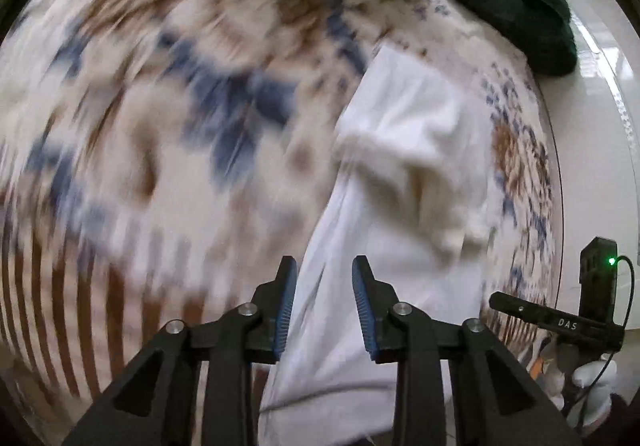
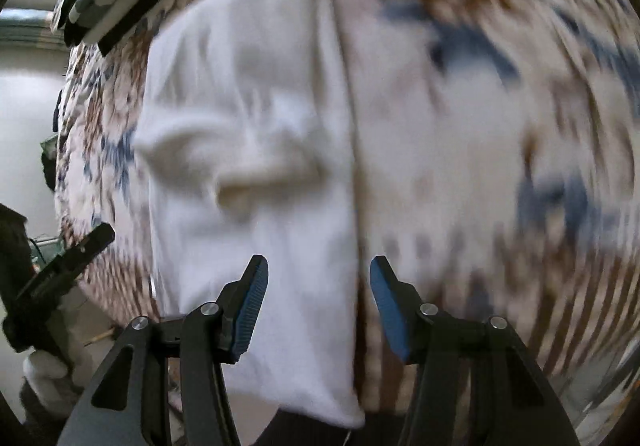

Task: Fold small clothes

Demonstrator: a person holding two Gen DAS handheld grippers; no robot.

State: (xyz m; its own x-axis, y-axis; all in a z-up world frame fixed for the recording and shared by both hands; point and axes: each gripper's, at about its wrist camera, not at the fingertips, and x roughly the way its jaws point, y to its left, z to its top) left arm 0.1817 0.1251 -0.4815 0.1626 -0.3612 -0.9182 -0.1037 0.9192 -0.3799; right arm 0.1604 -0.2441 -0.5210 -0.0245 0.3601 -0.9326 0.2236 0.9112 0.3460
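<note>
Garment, white, is seen on patterned counter; left claw and right claw are held apart, empty. Near hem at 6 o'clock is best pinched evenly.

Both your wrist cameras look down close over the white garment, the left from its left, the right opposite.

Soft daylight; heavy motion blur, fisheye bending edges, dark corners.

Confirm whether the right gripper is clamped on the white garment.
No: the right gripper is open, blue pads spread above the white garment.
</note>
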